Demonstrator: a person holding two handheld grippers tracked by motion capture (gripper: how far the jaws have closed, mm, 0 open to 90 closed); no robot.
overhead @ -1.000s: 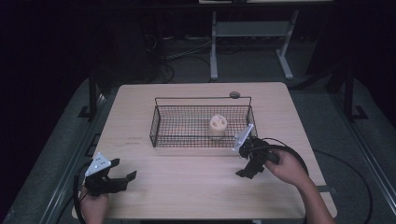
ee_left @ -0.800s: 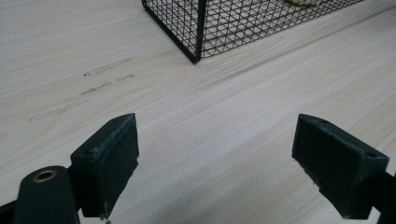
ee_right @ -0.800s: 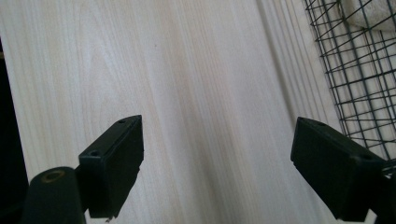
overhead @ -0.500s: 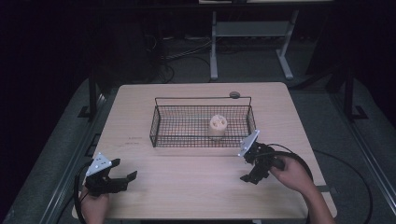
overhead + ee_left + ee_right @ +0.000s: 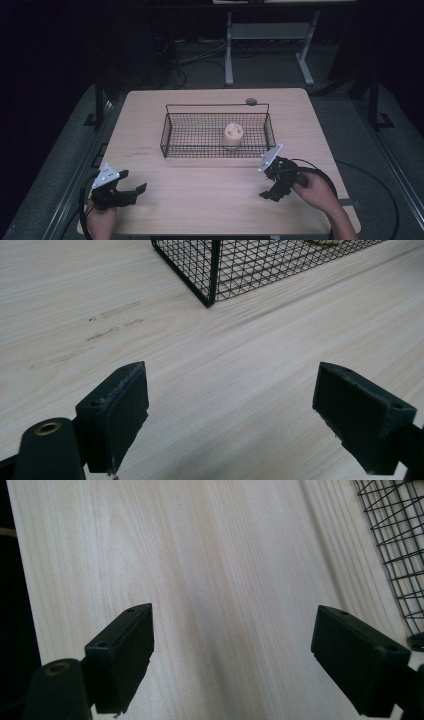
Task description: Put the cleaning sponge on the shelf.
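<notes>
I hold the left tongs (image 5: pixel 131 192) at 7 o'clock and the right tongs (image 5: pixel 273 187) at 4 o'clock, both spread wide, empty, over the surface (image 5: pixel 210 200); wire basket (image 5: pixel 172 131) at centre

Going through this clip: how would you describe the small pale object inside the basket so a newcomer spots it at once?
Start at the light wooden table, then find the black wire basket standing at its middle. Inside, toward the basket's right half, stands a short cream-coloured cylinder whose top face is pierced with round holes. It is the one pale thing among the dark wires.
</notes>
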